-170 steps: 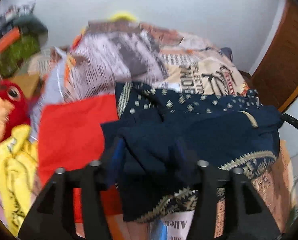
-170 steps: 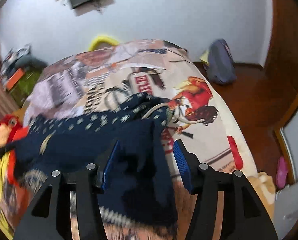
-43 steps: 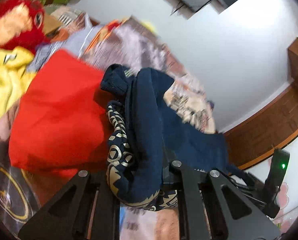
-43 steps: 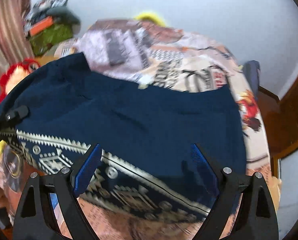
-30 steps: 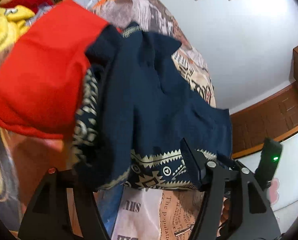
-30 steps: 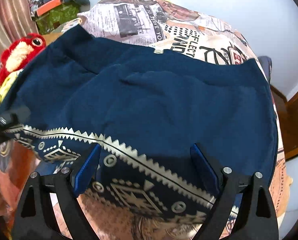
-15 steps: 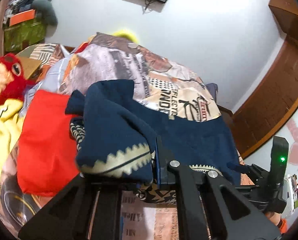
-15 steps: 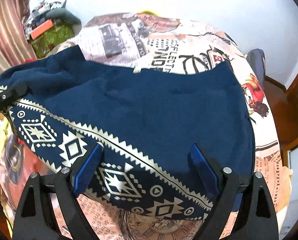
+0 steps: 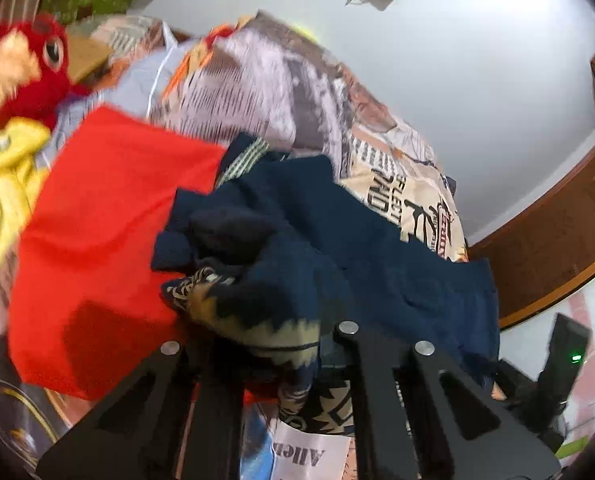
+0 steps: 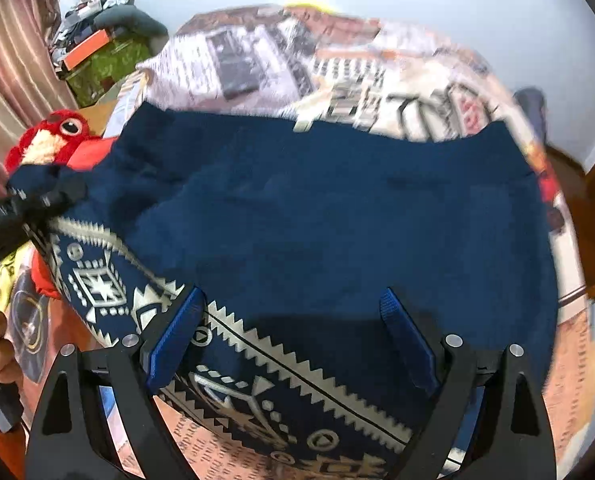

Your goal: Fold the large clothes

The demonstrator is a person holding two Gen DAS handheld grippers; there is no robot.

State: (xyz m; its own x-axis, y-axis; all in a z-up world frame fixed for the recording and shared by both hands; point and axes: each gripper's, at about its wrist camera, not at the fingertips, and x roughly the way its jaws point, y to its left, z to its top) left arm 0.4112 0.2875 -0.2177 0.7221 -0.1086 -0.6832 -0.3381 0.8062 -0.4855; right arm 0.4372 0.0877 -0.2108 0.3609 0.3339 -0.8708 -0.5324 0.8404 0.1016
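Observation:
A large navy garment [image 10: 337,216] with a cream geometric border lies spread on the bed. My left gripper [image 9: 269,344] is shut on its bunched left corner [image 9: 257,288], lifted a little; it also shows in the right wrist view [image 10: 37,204] at the left edge. My right gripper [image 10: 293,332] is open, its blue pads [image 10: 175,336] wide apart just above the garment's patterned hem, holding nothing.
A red cloth [image 9: 97,240] lies under the garment's left side. A red plush toy [image 9: 21,68] and yellow clothes [image 9: 1,176] sit further left. The bed has a newspaper-print sheet [image 10: 297,64]. A wooden door [image 9: 557,220] stands on the right.
My left gripper has stayed shut on the garment's corner and swung left and down with it. The right gripper stays open over the hem.

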